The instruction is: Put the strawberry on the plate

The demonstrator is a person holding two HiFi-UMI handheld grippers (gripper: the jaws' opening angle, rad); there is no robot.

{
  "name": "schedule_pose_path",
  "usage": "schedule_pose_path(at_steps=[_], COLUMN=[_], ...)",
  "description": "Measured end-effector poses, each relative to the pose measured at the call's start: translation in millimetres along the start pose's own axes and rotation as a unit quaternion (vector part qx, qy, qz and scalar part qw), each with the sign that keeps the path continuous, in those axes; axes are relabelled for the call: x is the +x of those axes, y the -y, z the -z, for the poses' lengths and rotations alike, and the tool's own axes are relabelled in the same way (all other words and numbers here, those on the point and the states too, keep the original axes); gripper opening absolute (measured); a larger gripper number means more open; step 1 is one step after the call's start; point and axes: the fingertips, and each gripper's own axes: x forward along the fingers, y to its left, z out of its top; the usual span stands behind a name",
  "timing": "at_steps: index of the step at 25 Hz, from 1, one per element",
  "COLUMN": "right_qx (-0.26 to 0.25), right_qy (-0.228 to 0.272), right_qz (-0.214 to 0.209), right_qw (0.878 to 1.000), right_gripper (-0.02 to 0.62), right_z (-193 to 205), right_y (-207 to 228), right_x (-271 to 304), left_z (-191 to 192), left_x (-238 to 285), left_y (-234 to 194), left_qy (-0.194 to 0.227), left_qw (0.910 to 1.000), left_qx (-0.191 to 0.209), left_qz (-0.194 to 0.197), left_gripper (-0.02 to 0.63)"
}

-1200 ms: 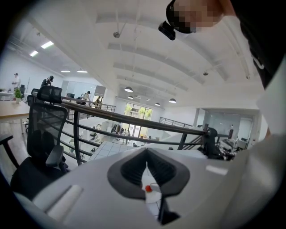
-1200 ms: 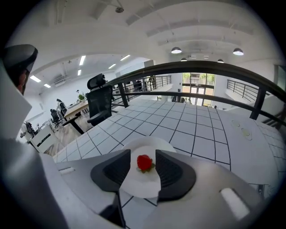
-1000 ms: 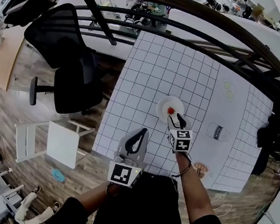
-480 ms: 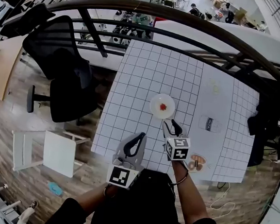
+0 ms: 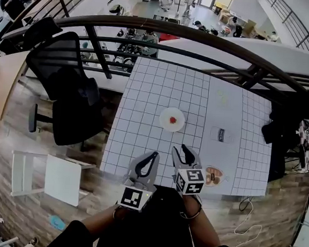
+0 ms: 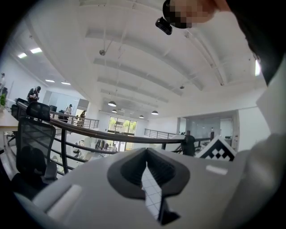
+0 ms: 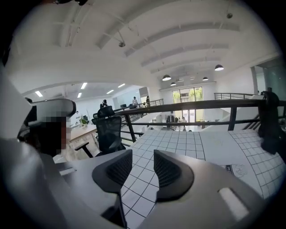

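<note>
Noted strawberry (image 5: 172, 119) resting on small white plate (image 5: 165, 113) mid-table, well apart from both grippers. Recorded table (image 5: 152, 88) as white with black grid, with a plain strip down its right side. Logged left gripper (image 5: 154, 156) at near edge, jaws closed tip to tip, nothing held. Logged right gripper (image 5: 179, 149) beside it, jaws apart and closing, only grid showing between. Marked dark railing (image 5: 152, 24) past far edge, black office chair (image 5: 73, 102) left of table, wood-plank floor (image 5: 13, 135), ribbed white ceiling (image 6: 134, 53) with lamps.
</note>
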Motion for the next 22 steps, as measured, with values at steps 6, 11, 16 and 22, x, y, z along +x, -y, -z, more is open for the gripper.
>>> schedule_pose_path(at_steps=[6, 11, 16, 22], right_qx=[-0.007, -0.025, -0.045, -0.060], right_qy=[0.054, 0.099, 0.126, 0.147], right_qz=[0.018, 0.036, 0.046, 0.042], right_qw=[0.998, 0.994, 0.990, 0.986], right_gripper=[0.087, 0.047, 0.001, -0.002], right_z=[-17.1, -33.1, -43.0, -51.9], right_y=[-27.4, -53.4, -72.3, -86.5], right_x=[-45.3, -81.8, -102.6, -123.5], left_z=[1.2, 1.5, -7.7, -9.5], left_x=[-34.7, -55.2, -65.3, -77.7], left_y=[2.1, 2.8, 4.9, 14.9], left_qy=[0.006, 0.014, 0.028, 0.037], left_qw=[1.0000, 0.9998, 0.9995, 0.9992], left_qx=[0.000, 0.002, 0.003, 0.008], left_qz=[0.005, 0.011, 0.016, 0.014], left_gripper=[0.011, 0.011, 0.011, 0.011])
